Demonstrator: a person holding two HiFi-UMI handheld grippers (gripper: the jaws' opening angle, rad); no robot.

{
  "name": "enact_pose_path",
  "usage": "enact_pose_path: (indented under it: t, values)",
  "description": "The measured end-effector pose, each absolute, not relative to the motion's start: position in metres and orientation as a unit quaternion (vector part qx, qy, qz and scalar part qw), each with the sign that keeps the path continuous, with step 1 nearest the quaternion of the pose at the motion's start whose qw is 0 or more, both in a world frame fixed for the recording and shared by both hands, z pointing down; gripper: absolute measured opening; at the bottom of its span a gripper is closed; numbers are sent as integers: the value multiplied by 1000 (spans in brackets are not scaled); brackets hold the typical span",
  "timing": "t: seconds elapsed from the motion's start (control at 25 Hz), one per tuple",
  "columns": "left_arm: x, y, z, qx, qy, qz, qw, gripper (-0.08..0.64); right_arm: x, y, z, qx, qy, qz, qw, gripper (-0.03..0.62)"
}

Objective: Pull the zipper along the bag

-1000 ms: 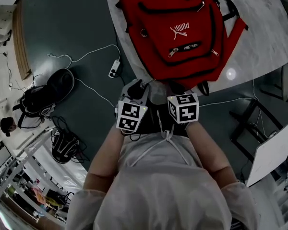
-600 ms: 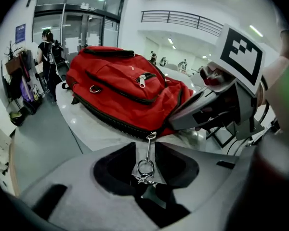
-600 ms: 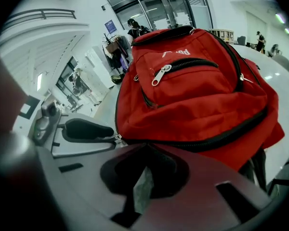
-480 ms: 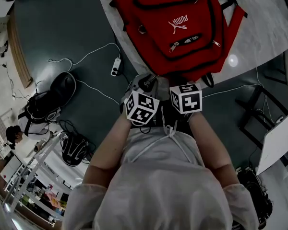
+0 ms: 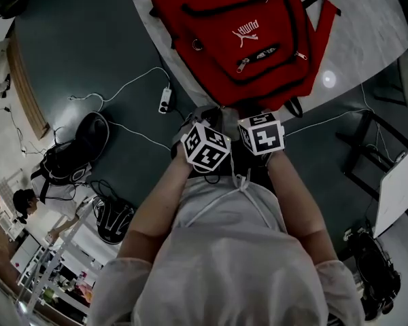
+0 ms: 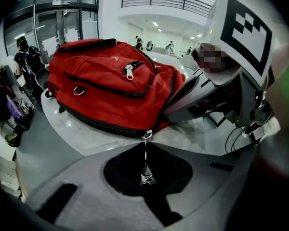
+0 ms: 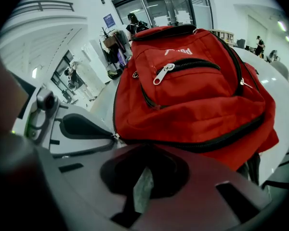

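Zipper pull (image 6: 147, 134) of red bag (image 6: 111, 93), pinched in just-closed left tongs (image 6: 145, 147); right tongs (image 7: 145, 150) clamped on bag edge

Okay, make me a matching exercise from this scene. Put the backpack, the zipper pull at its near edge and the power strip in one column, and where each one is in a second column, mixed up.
Things:
1. backpack
2. zipper pull
3. power strip

Places:
A. on the dark floor, beside the table
B. pinched between the jaws of the left gripper
C. lying on the white table

Pairs: 1-C, 2-B, 3-A.

The left gripper's jaws have just been closing and are now shut on the pull.
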State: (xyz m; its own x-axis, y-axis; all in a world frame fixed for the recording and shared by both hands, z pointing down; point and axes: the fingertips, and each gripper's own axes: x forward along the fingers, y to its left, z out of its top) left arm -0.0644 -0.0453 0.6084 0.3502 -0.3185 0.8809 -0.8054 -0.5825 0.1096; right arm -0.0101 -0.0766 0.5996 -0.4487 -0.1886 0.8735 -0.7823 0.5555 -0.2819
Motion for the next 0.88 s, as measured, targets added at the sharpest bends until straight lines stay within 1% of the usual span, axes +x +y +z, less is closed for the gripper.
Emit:
enact_pose_path:
  t: [0.12,0.28,0.68,0.88]
  values:
    - [-67,-46,607,778,-352,439,279,25,-10,-77,600,302,-775,349,432,26]
    - [-73,-50,604,782,-356,440,262,25,-11,-79,601,297,-771,341,448,26]
    - [-102,-64,600,781,-367,423,277,25,-11,-77,601,302,-761,334,468,26]
    - [-117,-79,598,779,-375,423,271,25,-13,-80,603,299,-757,323,483,26]
